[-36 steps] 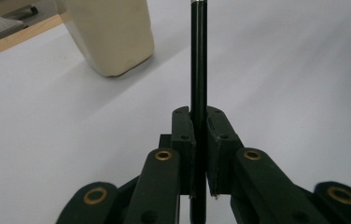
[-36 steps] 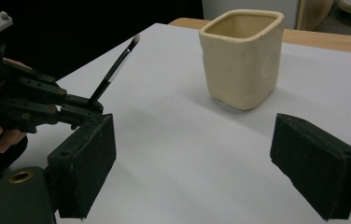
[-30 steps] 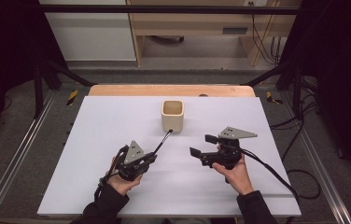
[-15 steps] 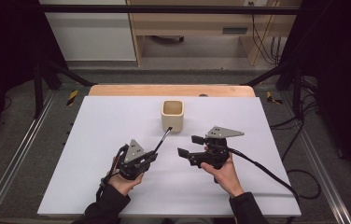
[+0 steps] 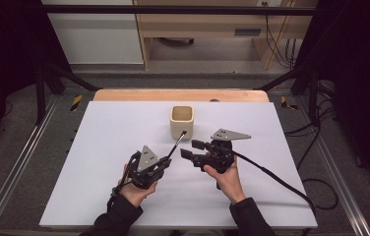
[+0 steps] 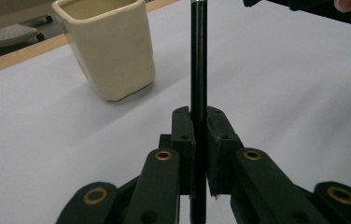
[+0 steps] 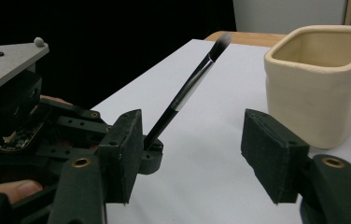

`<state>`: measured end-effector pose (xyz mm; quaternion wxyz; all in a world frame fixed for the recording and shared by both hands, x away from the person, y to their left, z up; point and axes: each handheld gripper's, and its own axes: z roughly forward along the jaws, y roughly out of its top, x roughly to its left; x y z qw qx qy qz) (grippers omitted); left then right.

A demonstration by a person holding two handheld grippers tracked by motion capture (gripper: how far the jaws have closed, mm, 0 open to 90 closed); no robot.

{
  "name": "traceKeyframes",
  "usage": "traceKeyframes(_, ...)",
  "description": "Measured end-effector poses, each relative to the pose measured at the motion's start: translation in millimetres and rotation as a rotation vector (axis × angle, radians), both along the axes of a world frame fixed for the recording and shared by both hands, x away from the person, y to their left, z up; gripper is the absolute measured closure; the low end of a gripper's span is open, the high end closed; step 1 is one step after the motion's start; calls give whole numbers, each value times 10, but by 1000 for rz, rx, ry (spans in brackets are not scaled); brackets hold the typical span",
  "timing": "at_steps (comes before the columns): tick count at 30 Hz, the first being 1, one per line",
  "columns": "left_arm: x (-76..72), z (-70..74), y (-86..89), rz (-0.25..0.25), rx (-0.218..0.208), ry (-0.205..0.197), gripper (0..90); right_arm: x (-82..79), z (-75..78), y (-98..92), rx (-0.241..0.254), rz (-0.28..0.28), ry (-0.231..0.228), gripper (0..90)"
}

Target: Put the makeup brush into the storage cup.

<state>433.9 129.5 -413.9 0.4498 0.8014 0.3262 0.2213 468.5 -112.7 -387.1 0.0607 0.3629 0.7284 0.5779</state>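
My left gripper (image 5: 165, 162) is shut on the black handle of a small brush (image 5: 177, 142), whose bristle tip points up toward a cream square cup (image 5: 181, 121). The left gripper view has the handle (image 6: 198, 84) clamped upright between the pads, with the cup (image 6: 110, 46) beyond on the left. My right gripper (image 5: 189, 149) points left at the brush and is open; its jaws have just been closing. In the right gripper view the brush (image 7: 187, 93) slants in the gap near the left pad (image 7: 124, 149), untouched, and the cup (image 7: 323, 79) stands at the right.
The white table top (image 5: 99, 147) has a wooden strip (image 5: 180, 95) along its far edge. A black cable (image 5: 271, 174) trails from the right gripper across the table to the right. Metal rails and dark floor flank both sides.
The right gripper has moved left toward the brush and its jaws have narrowed. The left gripper and brush have stayed in place.
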Motion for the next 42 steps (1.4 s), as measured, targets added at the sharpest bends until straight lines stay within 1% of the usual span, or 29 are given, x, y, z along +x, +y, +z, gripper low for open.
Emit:
traceKeyframes(4,7,-2,-10,8,-15,1,833,23,0,5,6,-1,3,434)
traceKeyframes(7,4,-6,-35,6,-15,-1,833,32,1,17,11,-2,10,459)
traceKeyframes(12,-17,-14,-85,-1,-17,-5,833,45,11,48,21,3,9,497)
traceKeyframes(16,-37,-16,-99,-13,-15,-6,833,60,9,66,25,8,30,568)
traceKeyframes(18,-48,-20,-103,-15,-22,-5,833,69,1,69,27,12,37,594)
traceKeyframes(25,-75,-24,-117,-24,-27,-8,833,89,-30,92,49,35,57,653)
traceKeyframes(30,-86,-43,-141,-32,-24,-6,833,100,-47,104,56,43,63,706)
traceKeyframes(35,-90,-50,-141,-38,-27,-9,833,98,-49,103,51,47,67,736)
traceKeyframes(40,-96,-64,-148,-39,-31,-8,834,93,-47,99,59,61,67,769)
traceKeyframes(42,-99,-70,-154,-41,-26,-8,833,92,-46,99,64,68,66,777)
